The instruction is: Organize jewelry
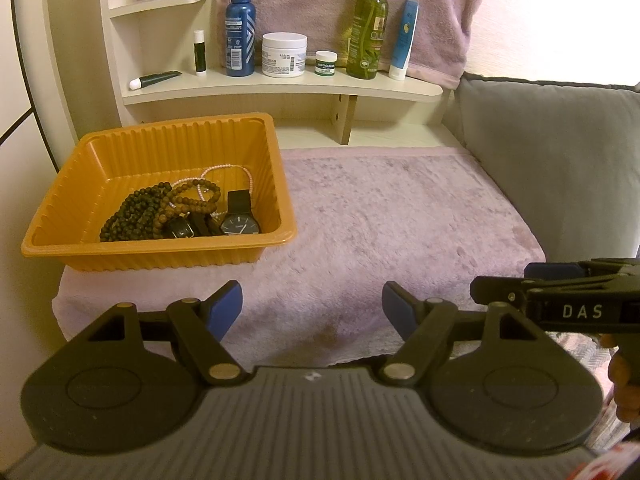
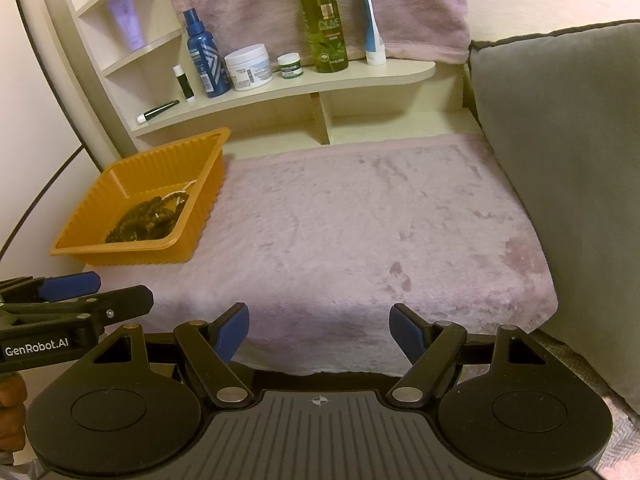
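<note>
Jewelry all sits in the orange tray (image 1: 160, 196) at the far left corner of the pink towel (image 1: 380, 220): dark bead strands (image 1: 132, 216), brown bead bracelets (image 1: 196, 198), a thin pink bead necklace (image 1: 230, 170), a round-faced black watch (image 1: 241, 225) and a smaller rectangular watch (image 1: 182, 232), heaped and overlapping toward the tray's near right corner. The rest of the towel is bare. Left gripper (image 1: 312, 308) and right gripper (image 2: 319, 330) both hang over the towel's near edge, fingers wide apart, nothing between them. Judgement: this fits either pieces gathered into the tray, or a pile waiting to be laid out on the towel; the frames do not settle which. Any pick from the heap would want care: strands are tangled, so pinch one clear loop or the watch strap, lift slowly, and watch for neighbours dragging along. The shelf (image 1: 280, 88) behind holds bottles and jars, well apart from the tray.
</note>
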A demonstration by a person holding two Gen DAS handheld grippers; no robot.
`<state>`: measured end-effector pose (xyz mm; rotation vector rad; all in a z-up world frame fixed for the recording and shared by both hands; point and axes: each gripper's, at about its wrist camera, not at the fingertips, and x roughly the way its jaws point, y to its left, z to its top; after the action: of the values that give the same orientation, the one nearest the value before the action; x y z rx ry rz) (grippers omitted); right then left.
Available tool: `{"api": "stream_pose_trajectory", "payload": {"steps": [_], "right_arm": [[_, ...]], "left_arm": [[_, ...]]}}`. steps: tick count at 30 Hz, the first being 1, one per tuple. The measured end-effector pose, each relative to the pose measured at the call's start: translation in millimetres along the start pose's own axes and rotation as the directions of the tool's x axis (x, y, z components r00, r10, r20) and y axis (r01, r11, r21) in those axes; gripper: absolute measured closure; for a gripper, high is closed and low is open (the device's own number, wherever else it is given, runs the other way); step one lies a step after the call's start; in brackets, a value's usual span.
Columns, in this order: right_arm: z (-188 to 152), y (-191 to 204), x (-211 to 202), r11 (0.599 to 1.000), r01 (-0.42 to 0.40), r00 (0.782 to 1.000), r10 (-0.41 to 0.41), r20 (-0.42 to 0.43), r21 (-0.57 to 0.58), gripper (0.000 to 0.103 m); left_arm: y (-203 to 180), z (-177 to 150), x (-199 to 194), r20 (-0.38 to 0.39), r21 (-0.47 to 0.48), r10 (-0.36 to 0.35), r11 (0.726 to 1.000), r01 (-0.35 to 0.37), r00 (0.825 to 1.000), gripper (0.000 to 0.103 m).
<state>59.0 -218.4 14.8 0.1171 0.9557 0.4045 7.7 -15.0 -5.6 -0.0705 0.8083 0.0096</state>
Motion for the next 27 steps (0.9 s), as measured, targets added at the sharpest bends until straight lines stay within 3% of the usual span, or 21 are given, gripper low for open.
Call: {"api": "stream_pose_trajectory", "payload": {"steps": [27], "right_arm": [[-0.7, 1.9, 1.0, 1.0, 0.003, 1.0, -0.003, 0.0, 0.002, 0.026]], "left_arm": [[0.3, -0.4, -0.1, -0.001, -0.005, -0.003, 1.0, 0.003, 1.0, 0.028]]}}
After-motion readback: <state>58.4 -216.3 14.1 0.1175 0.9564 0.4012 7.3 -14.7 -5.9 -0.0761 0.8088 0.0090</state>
